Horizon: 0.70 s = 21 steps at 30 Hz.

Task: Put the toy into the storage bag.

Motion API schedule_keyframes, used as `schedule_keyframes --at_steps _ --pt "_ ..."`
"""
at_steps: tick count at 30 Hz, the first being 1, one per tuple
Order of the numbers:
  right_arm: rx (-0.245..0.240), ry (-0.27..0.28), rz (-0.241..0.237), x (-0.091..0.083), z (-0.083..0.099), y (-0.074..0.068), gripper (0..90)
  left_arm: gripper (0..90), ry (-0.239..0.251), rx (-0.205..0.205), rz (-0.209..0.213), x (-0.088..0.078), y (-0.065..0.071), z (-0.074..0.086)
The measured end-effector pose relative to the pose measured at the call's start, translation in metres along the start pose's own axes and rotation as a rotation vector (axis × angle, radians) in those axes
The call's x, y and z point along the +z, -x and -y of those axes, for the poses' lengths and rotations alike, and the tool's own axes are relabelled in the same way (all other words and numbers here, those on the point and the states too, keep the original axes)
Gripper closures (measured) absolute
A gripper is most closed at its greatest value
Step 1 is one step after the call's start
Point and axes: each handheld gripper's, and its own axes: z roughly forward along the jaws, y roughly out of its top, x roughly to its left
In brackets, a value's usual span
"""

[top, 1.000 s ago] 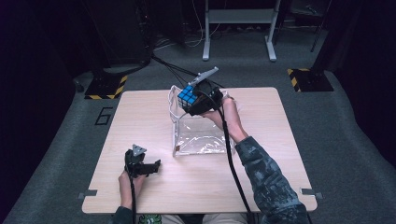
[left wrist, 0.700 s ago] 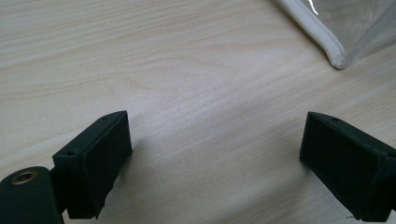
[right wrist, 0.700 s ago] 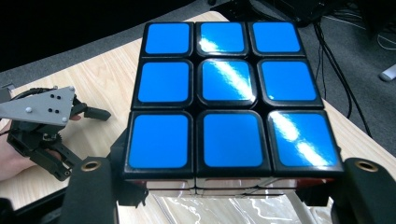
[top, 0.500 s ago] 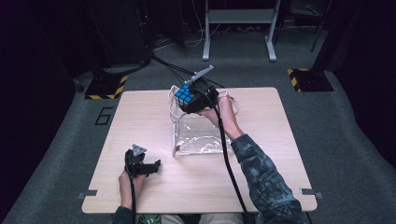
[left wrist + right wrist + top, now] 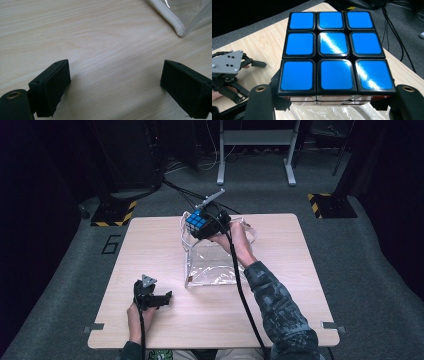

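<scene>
While clamped: right gripper (image 5: 202, 226), cube (image 5: 332, 50).

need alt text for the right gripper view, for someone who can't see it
A puzzle cube with an all-blue face turned to the camera is held between the two black jaws of the right gripper, above a clear plastic bag on a light wooden table. At the left, farther off, the left gripper rests on the table.

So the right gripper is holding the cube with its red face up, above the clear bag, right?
Not red. The right gripper view shows the cube with its blue face up, held by the right gripper above the clear bag.
</scene>
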Motion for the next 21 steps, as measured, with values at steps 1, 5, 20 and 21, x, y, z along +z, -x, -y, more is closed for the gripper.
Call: schedule_keyframes --at_steps 1,5,20,21 --pt "-0.002 -0.001 0.002 0.001 0.000 0.001 33.5 8.9 0.000 0.000 0.000 0.000 0.000 0.000" --pt "0.006 -0.002 0.001 0.006 -0.001 0.002 33.4 8.9 0.001 0.000 0.000 0.000 0.000 0.000" --pt "0.030 -0.005 -0.009 0.019 -0.004 0.008 33.4 8.9 0.001 0.000 0.000 0.000 0.000 0.000" --pt "0.040 -0.004 -0.010 0.020 -0.003 0.008 33.4 8.9 0.001 0.000 0.000 0.000 0.000 0.000"
